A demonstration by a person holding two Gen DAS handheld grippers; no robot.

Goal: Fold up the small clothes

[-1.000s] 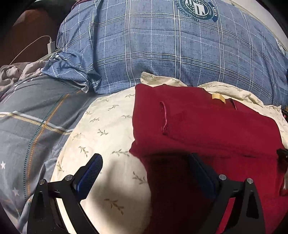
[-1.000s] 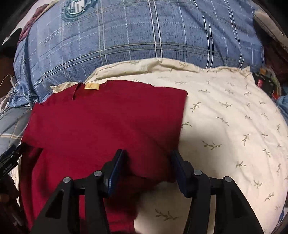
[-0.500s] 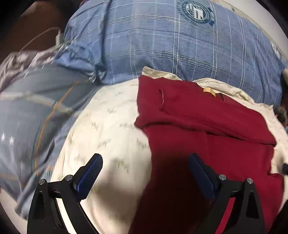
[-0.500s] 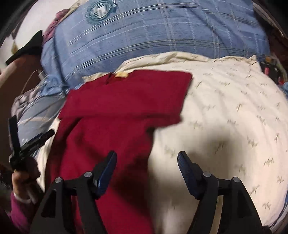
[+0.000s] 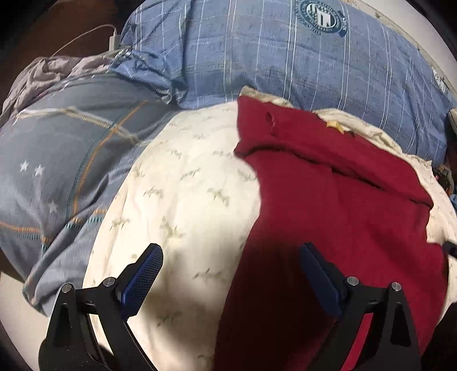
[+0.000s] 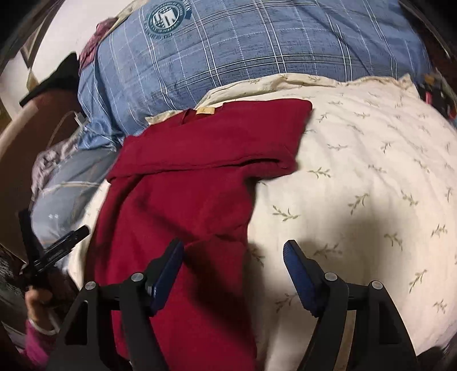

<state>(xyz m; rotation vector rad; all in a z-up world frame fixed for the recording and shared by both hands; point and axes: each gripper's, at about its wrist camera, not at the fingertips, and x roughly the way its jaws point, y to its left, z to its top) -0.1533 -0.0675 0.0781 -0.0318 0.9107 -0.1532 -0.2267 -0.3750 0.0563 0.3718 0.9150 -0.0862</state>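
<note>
Fingers (image 5: 154,274) on both hands gape empty, angled down over the red garment (image 6: 182,199); right ones just widened.

Blue plaid fabric pillow (image 5: 285,57), printed near its upper edge with one round teal-and-white crest emblem (image 5: 321,12): a striped shield at the centre and a ring of white lettering around it, the letters too small and blurred to read in either wrist view. Dark red folded knit garment (image 6: 200,159), bearing a small tan rectangular sewn tag (image 6: 205,110) at its neck edge; no writing can be made out on the tag. No other text, brand, number or sign is legible.
</note>
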